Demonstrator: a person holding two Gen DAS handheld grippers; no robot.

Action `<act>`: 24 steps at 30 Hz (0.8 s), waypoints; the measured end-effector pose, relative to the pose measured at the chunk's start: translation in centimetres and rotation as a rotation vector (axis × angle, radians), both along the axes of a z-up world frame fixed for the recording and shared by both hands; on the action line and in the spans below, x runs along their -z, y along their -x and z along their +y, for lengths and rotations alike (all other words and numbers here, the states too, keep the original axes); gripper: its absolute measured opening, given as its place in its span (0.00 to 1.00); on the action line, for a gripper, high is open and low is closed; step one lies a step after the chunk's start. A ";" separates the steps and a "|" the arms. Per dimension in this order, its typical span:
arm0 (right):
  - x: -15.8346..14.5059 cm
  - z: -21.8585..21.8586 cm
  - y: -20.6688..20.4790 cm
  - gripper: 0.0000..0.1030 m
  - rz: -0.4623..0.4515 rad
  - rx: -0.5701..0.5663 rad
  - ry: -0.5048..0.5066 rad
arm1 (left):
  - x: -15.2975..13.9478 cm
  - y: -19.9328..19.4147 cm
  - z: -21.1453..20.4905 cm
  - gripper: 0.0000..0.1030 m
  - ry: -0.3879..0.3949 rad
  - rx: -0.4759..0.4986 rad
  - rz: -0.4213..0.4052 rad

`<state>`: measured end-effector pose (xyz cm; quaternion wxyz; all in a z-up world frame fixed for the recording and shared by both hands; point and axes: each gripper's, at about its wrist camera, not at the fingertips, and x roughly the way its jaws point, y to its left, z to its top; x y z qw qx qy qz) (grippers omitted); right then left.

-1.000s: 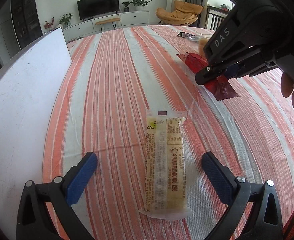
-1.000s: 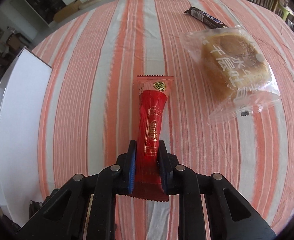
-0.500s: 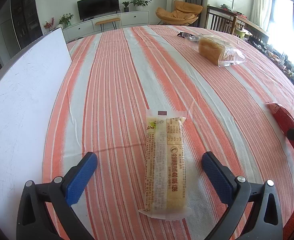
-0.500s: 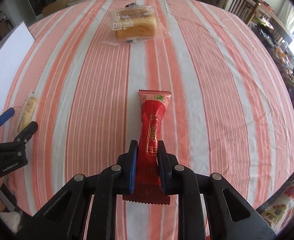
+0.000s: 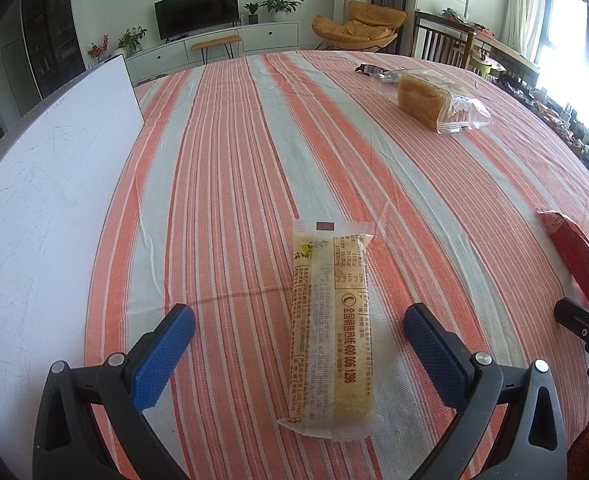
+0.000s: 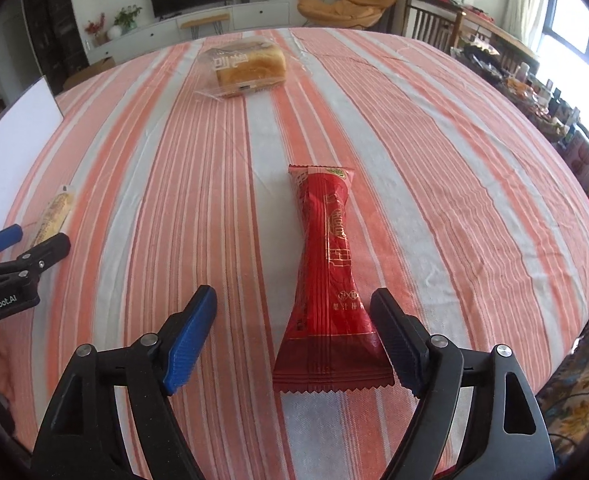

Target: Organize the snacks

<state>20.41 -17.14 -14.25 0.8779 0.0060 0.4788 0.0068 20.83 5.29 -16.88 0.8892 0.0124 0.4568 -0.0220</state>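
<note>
Striped tablecloth [image 6: 222, 184]. Right gripper [image 6: 294, 340] jaws opening around the red snack [image 6: 330, 280], long axis 12–6 o'clock; left gripper [image 5: 298, 356] wide, straddling the yellow bar [image 5: 330, 332].

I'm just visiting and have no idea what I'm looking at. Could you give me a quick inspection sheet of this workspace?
Surface: table under an orange and white striped cloth; a white board along its left side.
Job's things: red snack packet lying flat; yellow snack bar lying flat; wrapped bread loaf farther back; dark wrapped bar behind the loaf.
Clutter: nothing seen on the cloth besides snacks.
Grippers: right claw opening, the red packet lies between its pads; left claw open, astride the yellow bar, not touching it.
Cables: nothing seen.
Surroundings: living room with television, potted plants, orange armchair, wooden chairs, bright window.
</note>
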 end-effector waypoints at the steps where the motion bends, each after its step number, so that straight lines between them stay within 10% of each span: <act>1: 0.0 -0.2 0.5 0.83 -0.002 0.004 -0.001 | 0.0 0.0 0.0 1.00 0.000 0.000 0.000; 24: 0.1 -0.1 0.7 0.85 -0.004 0.006 0.003 | 0.0 0.0 0.0 1.00 0.000 -0.001 0.000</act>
